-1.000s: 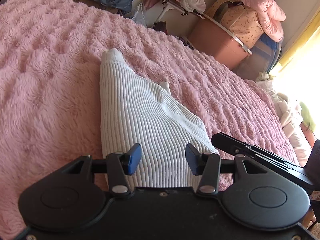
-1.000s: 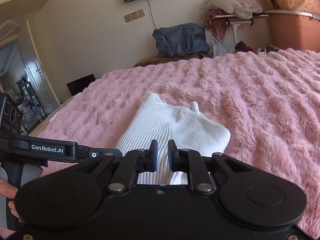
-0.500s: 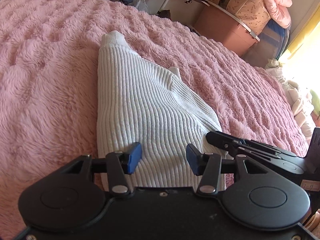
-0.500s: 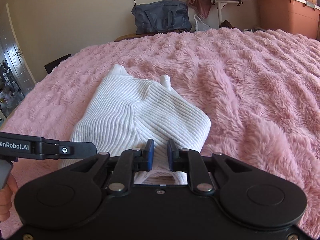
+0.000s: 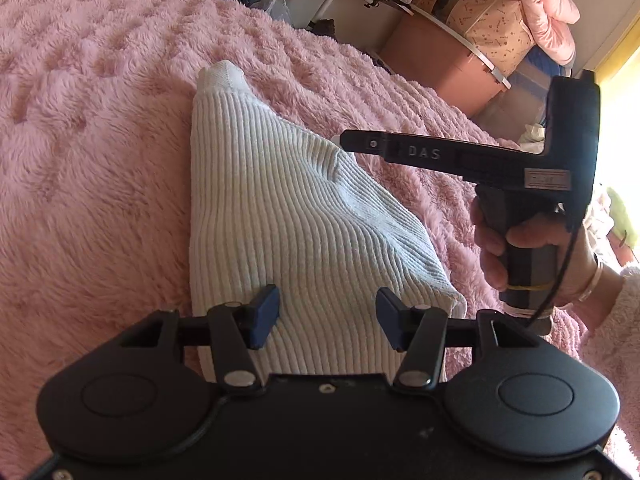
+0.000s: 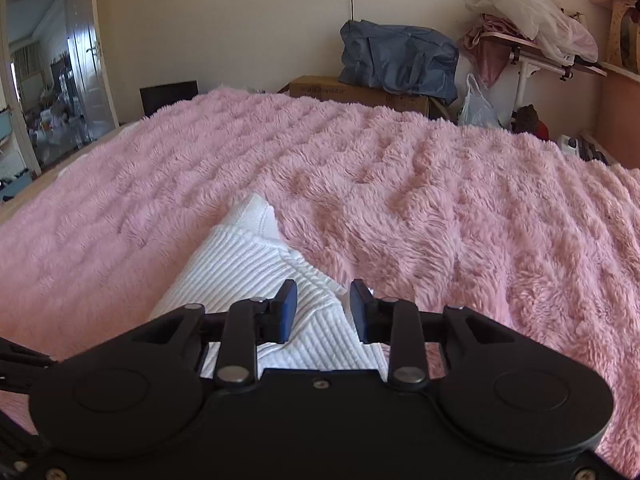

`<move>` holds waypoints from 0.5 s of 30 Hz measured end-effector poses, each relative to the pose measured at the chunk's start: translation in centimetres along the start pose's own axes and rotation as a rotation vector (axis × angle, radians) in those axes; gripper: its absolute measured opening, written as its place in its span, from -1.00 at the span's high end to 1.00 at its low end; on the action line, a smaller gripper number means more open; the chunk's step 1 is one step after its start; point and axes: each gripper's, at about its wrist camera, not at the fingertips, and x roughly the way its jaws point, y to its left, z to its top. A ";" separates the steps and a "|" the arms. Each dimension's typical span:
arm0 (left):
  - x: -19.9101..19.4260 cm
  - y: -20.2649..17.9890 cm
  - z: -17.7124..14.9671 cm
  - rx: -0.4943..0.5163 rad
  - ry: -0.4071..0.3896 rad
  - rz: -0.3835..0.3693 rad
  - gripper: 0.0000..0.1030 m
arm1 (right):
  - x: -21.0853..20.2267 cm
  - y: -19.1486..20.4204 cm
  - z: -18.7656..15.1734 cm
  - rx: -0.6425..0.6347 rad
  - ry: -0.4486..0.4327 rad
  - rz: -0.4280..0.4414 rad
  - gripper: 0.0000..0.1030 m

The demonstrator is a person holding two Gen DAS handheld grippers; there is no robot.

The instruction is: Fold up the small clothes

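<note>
While the white ribbed garment (image 5: pixel 296 216) lies folded into a narrow wedge on the pink fluffy bed cover (image 5: pixel 80 140), I judge one fold just laid. My left tool (image 5: pixel 326 316) hangs over its near edge, jaws spread and widening, pinching nothing. My right tool (image 6: pixel 322 312) is opening over the far corner, cloth below but not pressed. Next I need a fresh grip for the cross fold.

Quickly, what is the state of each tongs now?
Left tongs: opening, nothing gripped, over white ribbed knit.
Right tongs: opening, nothing gripped.
</note>
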 end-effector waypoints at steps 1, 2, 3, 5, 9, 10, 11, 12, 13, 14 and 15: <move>-0.1 0.0 0.0 0.001 0.002 -0.002 -0.11 | 0.6 -0.1 0.0 0.002 0.020 0.007 0.41; -0.1 -0.1 0.0 0.003 0.004 -0.003 -0.11 | 1.0 -0.2 0.0 0.004 0.037 0.012 0.41; -0.1 -0.2 -0.1 0.005 0.004 -0.003 -0.11 | 1.5 -0.3 -0.1 0.004 0.048 0.015 0.41; -0.2 -0.4 -0.1 0.012 0.005 -0.001 -0.12 | 2.0 -0.1 -0.3 -0.008 0.068 0.023 0.41; -0.2 -0.7 -0.3 0.030 0.001 0.008 -0.13 | 2.8 0.3 -0.8 -0.028 0.090 0.027 0.46; -0.2 -0.7 -0.4 0.036 0.000 0.011 -0.14 | 2.8 0.3 -0.8 -0.027 0.088 0.026 0.60; -0.2 -0.8 -0.4 0.039 -0.001 0.014 -0.14 | 2.7 0.4 -0.8 -0.030 0.085 0.021 0.75; -0.2 -0.9 -0.4 0.039 -0.001 0.016 -0.14 | 2.6 0.5 -0.8 -0.033 0.073 0.008 0.77; -0.2 -0.9 -0.3 0.038 0.000 0.019 -0.15 | 2.3 0.5 -0.6 -0.036 0.057 -0.007 0.78; -0.2 -1.0 -0.2 0.038 0.001 0.021 -0.15 | 2.0 0.4 -0.4 -0.035 0.036 -0.019 0.79; -0.2 -1.1 -0.1 0.036 0.003 0.022 -0.15 | 1.6 0.2 -0.3 -0.029 0.020 -0.029 0.80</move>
